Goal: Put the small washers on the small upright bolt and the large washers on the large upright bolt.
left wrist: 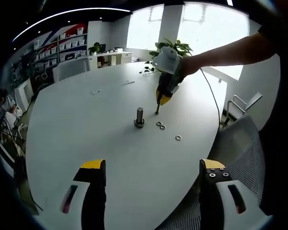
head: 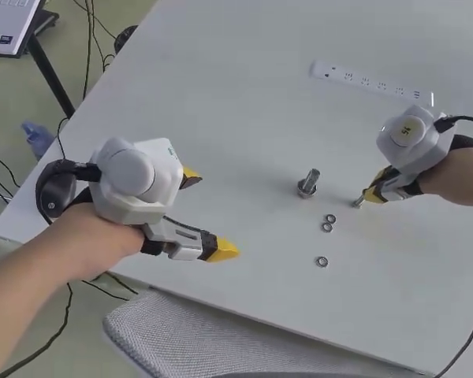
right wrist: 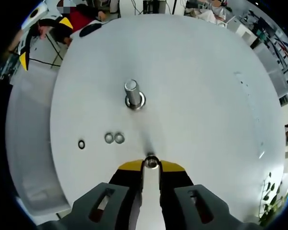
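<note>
Jaws on my left claw [head: 207, 213] stood wide apart, gripping nothing, over the near part of the table [head: 221, 79]. Beyond it three washers lay loose: a single washer [head: 322, 261] nearer me, then a pair of washers [head: 330, 218] just beside each other. Past them the large bolt [head: 307, 183] stood upright, with a ring apparently already at its foot. My right claw [head: 369, 194] was pinched almost closed on something small and shiny, which I took for the small bolt [right wrist: 152, 163], though it was too tiny to be sure. To do this step well, I judged, that bolt needed setting dead upright, near the washers yet apart from the large bolt. It then needed releasing slowly so it would not topple. Farthest off lay a power strip [head: 370, 83].
</note>
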Tool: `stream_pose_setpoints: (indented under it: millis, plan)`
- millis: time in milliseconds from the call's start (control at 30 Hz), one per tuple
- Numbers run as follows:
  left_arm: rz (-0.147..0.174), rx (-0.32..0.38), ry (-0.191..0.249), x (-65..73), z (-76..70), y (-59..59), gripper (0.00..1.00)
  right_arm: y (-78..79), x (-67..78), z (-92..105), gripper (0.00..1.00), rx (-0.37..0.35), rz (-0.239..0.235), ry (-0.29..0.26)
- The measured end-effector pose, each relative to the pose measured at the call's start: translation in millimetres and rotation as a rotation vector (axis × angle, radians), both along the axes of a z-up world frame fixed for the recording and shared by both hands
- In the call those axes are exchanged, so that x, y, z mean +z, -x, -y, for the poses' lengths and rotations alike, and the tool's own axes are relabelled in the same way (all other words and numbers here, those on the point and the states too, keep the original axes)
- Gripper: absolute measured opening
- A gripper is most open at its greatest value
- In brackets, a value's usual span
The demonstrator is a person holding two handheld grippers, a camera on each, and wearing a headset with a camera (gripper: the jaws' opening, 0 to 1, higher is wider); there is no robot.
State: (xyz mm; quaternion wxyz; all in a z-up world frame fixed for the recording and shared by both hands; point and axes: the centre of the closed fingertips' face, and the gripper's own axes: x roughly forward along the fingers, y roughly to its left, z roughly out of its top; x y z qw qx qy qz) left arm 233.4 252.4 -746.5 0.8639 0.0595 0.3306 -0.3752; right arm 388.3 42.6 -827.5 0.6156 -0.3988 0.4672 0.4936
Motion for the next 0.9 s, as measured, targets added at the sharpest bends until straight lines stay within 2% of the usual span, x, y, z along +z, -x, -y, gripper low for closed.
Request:
stream_pose_setpoints:
  millis: [400,700,900]
  plan:
    - [-0.013,0.003,-0.003,-4.7,-1.7,2.9,0.79,0.8,-19.0,-2.0,0.12,0.033,0.006,0.02]
    - [-0.024,0.016,-0.008,-8.6,-8.0,4.4,0.78,0.5,-28.8,-5.2,0.12,0.041,0.006,0.016]
    - [-0.025,0.02,-0.01,-9.6,-9.9,4.5,0.78,0.8,-33.8,-3.5,0.12,0.051,0.004,0.034]
